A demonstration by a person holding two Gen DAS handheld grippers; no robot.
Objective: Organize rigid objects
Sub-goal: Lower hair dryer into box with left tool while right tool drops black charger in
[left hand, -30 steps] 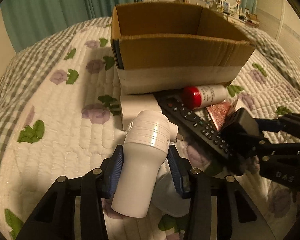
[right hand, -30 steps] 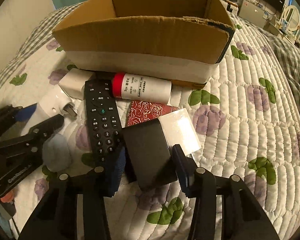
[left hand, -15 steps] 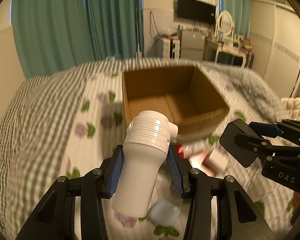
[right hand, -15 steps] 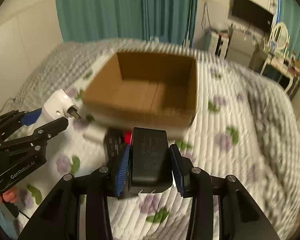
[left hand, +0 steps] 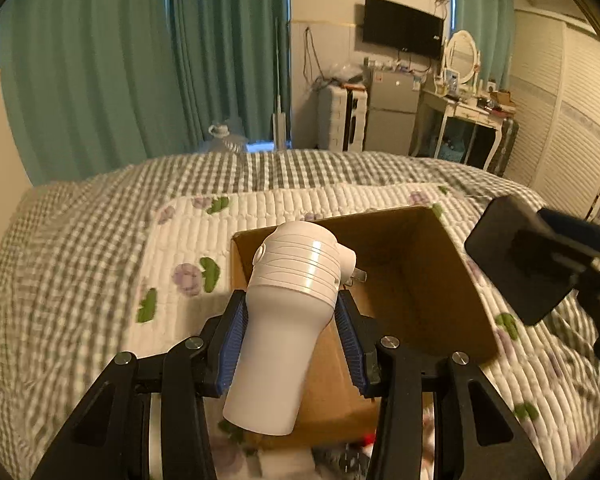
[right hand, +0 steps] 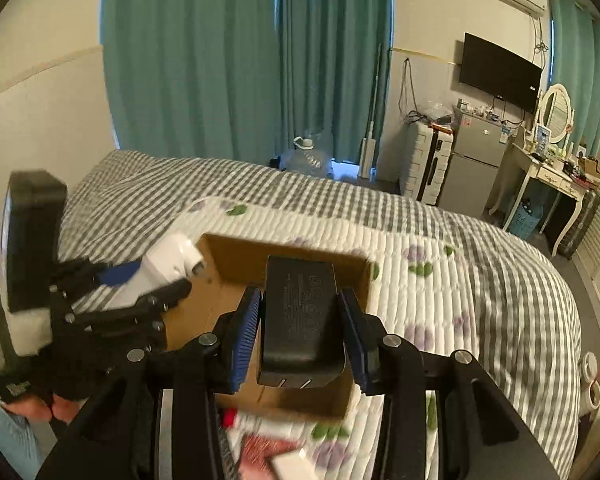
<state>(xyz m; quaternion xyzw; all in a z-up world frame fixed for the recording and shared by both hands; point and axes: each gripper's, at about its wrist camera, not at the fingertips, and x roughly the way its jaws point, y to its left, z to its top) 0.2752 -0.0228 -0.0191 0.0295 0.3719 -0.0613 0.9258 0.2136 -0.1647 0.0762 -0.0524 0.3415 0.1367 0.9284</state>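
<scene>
Behind quilted bed (left hand: 100, 240), teal curtains (left hand: 140, 60) hang.

The box (left hand: 420, 280) is brown. The plug (left hand: 288, 312) is white. The charger (right hand: 300, 316) is black. The blanket (left hand: 80, 260) has grey and white checks, with purple flowers and green leaves. The curtains (left hand: 140, 60) are blue-green. The pads (right hand: 244, 336) are blue.

Both grippers now hang in the air above the open cardboard box (left hand: 420, 280), no longer down among the clutter at its near side. The left gripper (left hand: 290, 336) carries the white plug-in device (left hand: 288, 320) up over the box's left edge. The right gripper (right hand: 300, 336), jaws just closed (the black charger (right hand: 300, 312) between them), lifts it off the bed (right hand: 460, 280).
</scene>
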